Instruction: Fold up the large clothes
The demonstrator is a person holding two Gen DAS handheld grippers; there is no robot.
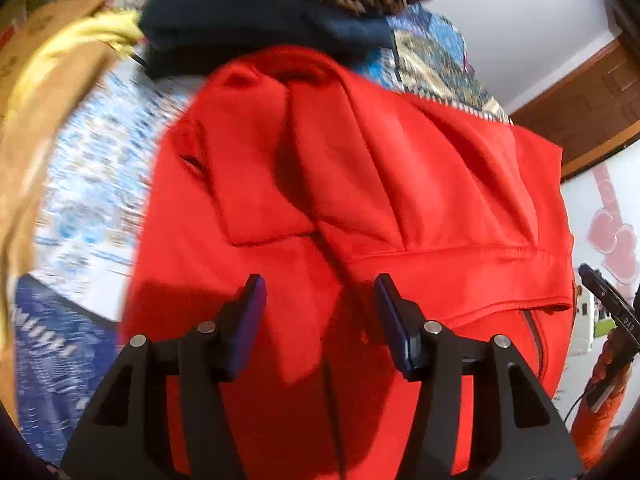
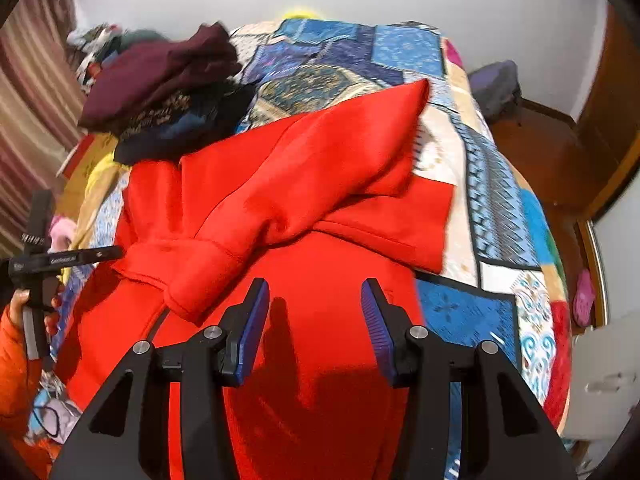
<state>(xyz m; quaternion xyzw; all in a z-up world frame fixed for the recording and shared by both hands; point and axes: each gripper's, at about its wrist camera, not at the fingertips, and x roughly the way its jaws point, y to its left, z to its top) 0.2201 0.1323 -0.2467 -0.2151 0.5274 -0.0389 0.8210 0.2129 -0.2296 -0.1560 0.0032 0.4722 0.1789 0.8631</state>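
Note:
A large red fleece jacket (image 1: 360,184) lies on a bed with a blue patchwork quilt (image 1: 96,184). Its sleeves are folded across the body. My left gripper (image 1: 320,296) is open and empty, hovering just above the jacket's lower part. In the right wrist view the same jacket (image 2: 304,216) fills the middle, one sleeve lying diagonally towards the far right. My right gripper (image 2: 314,304) is open and empty above the jacket's body. The left gripper's handle (image 2: 36,256) shows at the left edge there, held by a hand.
A pile of dark clothes (image 2: 168,92), maroon on top and navy below, sits at the far left of the quilt (image 2: 492,208). Yellow and tan cloth (image 1: 48,92) lies at the left. A wooden door (image 1: 592,108) and floor are to the right of the bed.

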